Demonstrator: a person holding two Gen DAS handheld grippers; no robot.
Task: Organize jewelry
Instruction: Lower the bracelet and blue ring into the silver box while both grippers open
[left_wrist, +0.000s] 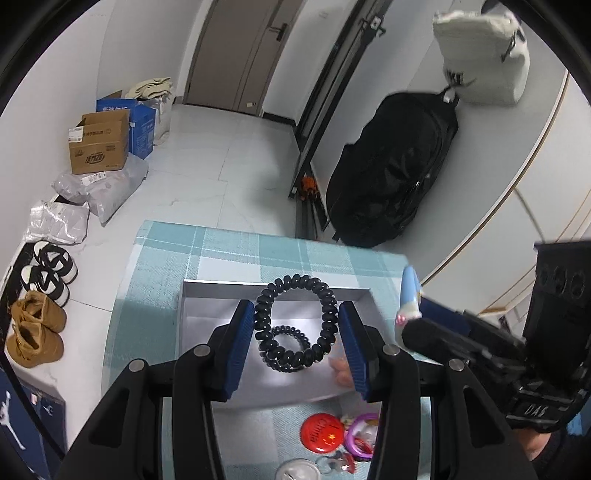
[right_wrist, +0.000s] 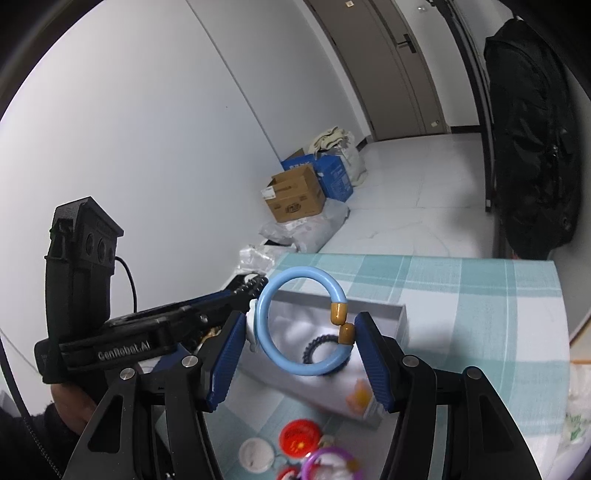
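Observation:
My left gripper (left_wrist: 297, 336) is shut on a black coiled bracelet (left_wrist: 328, 317), holding it above an open white box (left_wrist: 207, 325). A second, smaller black coiled band (left_wrist: 286, 338) lies inside the box. My right gripper (right_wrist: 301, 343) is shut on a light blue bangle with tan end caps (right_wrist: 266, 306), above the same white box (right_wrist: 399, 314). The black band (right_wrist: 317, 341) in the box shows through the bangle. The right gripper also shows at the right of the left wrist view (left_wrist: 461, 347), and the left gripper at the left of the right wrist view (right_wrist: 236, 291).
The box sits on a teal plaid tablecloth (left_wrist: 229, 254). Near me on the cloth lie a red badge (left_wrist: 321, 432), a purple ring (left_wrist: 360, 437) and a white round piece (right_wrist: 256, 454). An orange item (right_wrist: 358, 398) lies in the box. Boxes, bags and shoes line the floor at left.

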